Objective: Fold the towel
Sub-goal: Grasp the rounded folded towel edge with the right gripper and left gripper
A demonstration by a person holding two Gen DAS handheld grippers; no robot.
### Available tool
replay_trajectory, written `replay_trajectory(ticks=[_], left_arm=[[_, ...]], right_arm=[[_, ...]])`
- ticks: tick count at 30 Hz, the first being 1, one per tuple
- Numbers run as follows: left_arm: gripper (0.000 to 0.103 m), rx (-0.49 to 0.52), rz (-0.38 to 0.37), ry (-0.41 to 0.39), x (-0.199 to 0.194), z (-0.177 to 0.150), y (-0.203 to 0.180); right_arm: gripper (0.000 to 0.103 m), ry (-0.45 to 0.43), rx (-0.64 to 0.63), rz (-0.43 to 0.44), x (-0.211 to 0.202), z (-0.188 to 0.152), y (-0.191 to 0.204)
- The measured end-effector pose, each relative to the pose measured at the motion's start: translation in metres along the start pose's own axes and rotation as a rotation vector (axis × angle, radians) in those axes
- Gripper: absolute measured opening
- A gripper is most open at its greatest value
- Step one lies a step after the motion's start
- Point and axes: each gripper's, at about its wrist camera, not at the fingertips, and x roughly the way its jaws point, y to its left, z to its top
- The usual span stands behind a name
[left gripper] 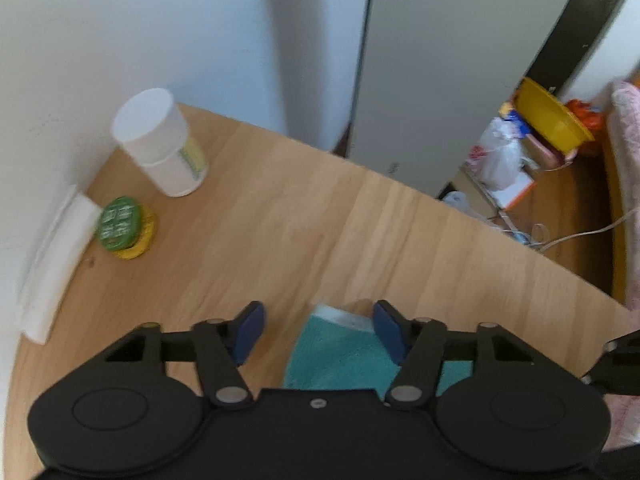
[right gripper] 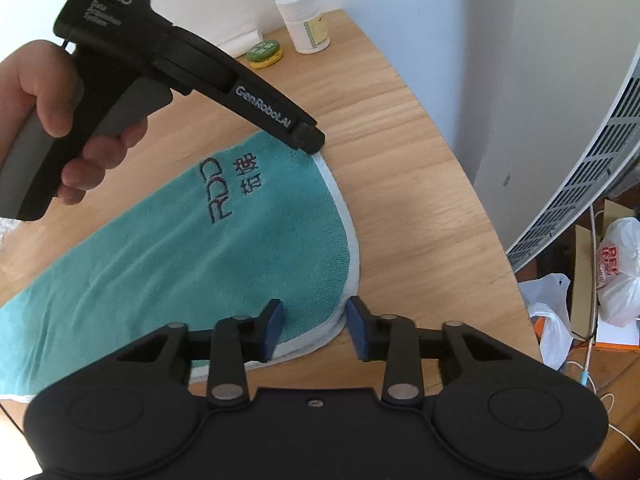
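Right wrist view: the teal towel (right gripper: 168, 248) is laid flat on the wooden table (right gripper: 400, 168), its two near corners straddled by the part-open left gripper (left gripper: 318, 330) and right gripper (right gripper: 314, 328), nothing pinched yet, presumably for the first fold.

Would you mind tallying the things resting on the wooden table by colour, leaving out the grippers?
Teal: 1, the towel
White: 2, the lidded bottle and the flat white pack by the wall
Green: 1, the round tin
Yellow: 1, the round tin lying under the green one
Total: 5
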Motion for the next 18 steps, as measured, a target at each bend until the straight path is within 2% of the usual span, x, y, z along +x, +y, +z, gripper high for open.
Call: replay_trajectory(ticks=[4,6,8,12,18], left_arm=[[0.041,0.027,0.0,-0.004,-0.002,-0.002,-0.003],[0.025,0.025,-0.009,-0.008,-0.004,-0.003,-0.004],[0.019,0.032,-0.005,-0.015,-0.005,-0.005,-0.007],[0.012,0.052,0.012,-0.018,-0.009,-0.009,-0.012],[0.011,0.046,0.031,-0.039,-0.02,-0.015,-0.013]], right_arm=[[0.014,0.004,0.013,0.027,0.001,0.0,-0.008],[0.012,0.006,0.011,0.032,0.002,0.0,-0.007],[0.011,0.007,0.005,0.031,0.003,0.001,-0.006],[0.01,0.007,-0.001,0.037,0.008,0.002,-0.004],[0.01,0.001,-0.014,0.055,0.006,0.005,-0.003]])
